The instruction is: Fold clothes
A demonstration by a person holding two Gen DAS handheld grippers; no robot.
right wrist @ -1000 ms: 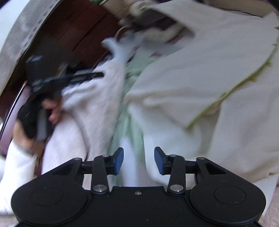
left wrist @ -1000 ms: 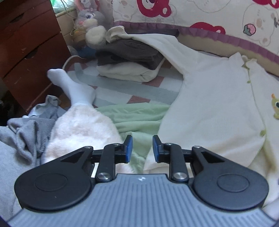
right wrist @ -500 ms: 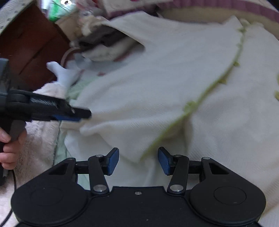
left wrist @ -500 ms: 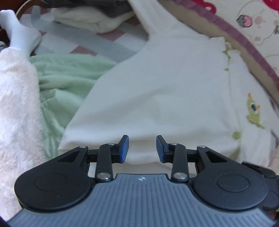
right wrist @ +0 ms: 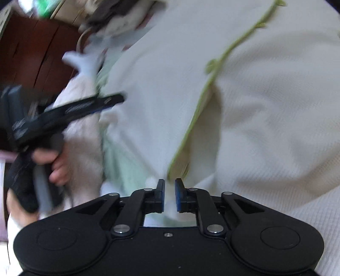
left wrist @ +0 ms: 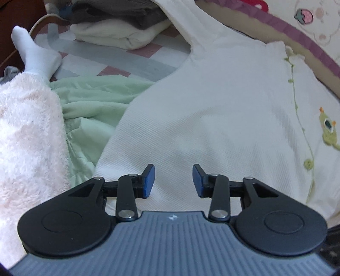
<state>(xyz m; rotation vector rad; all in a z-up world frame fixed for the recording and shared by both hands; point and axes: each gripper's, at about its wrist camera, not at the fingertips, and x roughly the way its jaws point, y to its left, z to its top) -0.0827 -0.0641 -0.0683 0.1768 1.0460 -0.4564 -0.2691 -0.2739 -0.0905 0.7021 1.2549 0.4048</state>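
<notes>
Left gripper (left wrist: 173, 180): jaws stand wide apart, blue pads (left wrist: 148, 179) clear of each other, nothing between them. It hangs just above the near hem area of the cream cardigan (left wrist: 212, 118); whether the pads touch the cloth cannot be told.

Right gripper (right wrist: 169, 196): jaws drawn nearly together, with a fold of white cloth from the cardigan's near edge (right wrist: 169, 203) pinched in the narrow gap. The green-trimmed front edge (right wrist: 191, 125) runs up and away from this point toward the far right.

The cardigan lies spread on the bed. Its long axis runs from the near hem to the far collar (left wrist: 289, 53), collar pointing away. One sleeve (left wrist: 184, 19) extends to the far left, over the folded stack (left wrist: 119, 31). A green embroidered motif (left wrist: 329, 131) sits at the right, partly cut off by the frame.

To the left of the cardigan lies a pale green garment (left wrist: 91, 102), partly beneath it. Further left is a fluffy pink-white sleeve or leg (left wrist: 27, 135) and a white sock (left wrist: 36, 55). A checked sheet (left wrist: 119, 63) shows beyond.

The right wrist view is blurred by motion. In it the left gripper (right wrist: 89, 106) and the hand (right wrist: 55, 163) holding it appear at the left as smeared dark shapes; detail there cannot be made out. The cardigan's right half is cut off in both views.
</notes>
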